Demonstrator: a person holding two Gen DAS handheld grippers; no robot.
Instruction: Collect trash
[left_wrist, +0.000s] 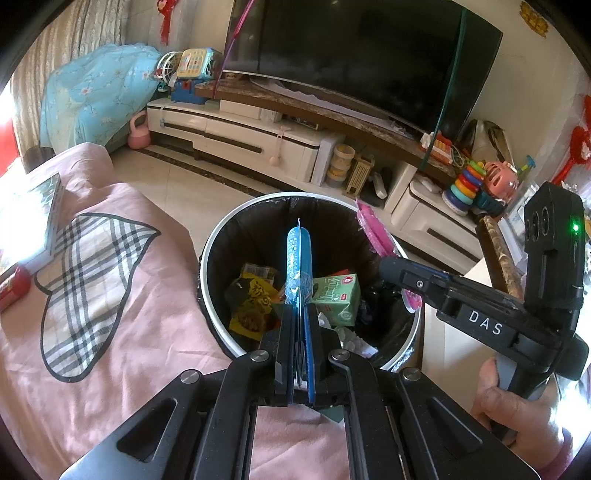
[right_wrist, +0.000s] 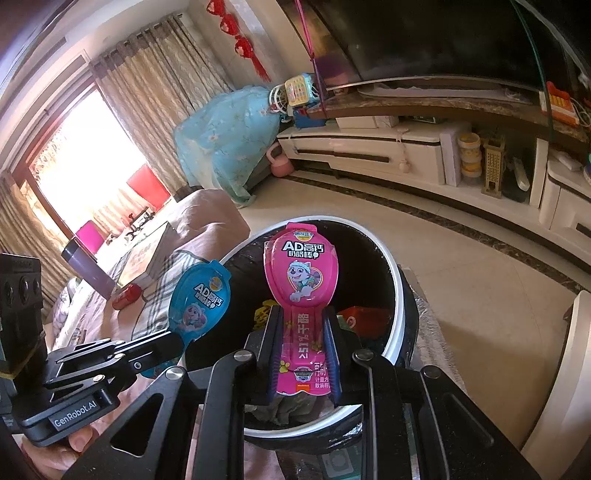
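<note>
My left gripper (left_wrist: 300, 314) is shut on a blue snack wrapper (left_wrist: 298, 258), seen edge-on, held over the round bin (left_wrist: 236, 229) with a black liner. My right gripper (right_wrist: 301, 317) is shut on a pink snack wrapper (right_wrist: 300, 273), held upright over the same bin (right_wrist: 397, 295). The right gripper (left_wrist: 388, 266) with the pink wrapper (left_wrist: 373, 232) shows at the bin's right rim in the left wrist view. The left gripper (right_wrist: 173, 341) with the blue wrapper (right_wrist: 201, 299) shows at the bin's left in the right wrist view. A green carton (left_wrist: 338, 299) and yellow packets (left_wrist: 251, 306) lie in the bin.
A pink blanket with a plaid heart (left_wrist: 92, 280) covers the surface left of the bin. A red can (left_wrist: 13, 288) and a book (left_wrist: 33, 225) lie on it. A TV stand (left_wrist: 258, 140) with a TV and toys (left_wrist: 476, 184) stands beyond the tiled floor.
</note>
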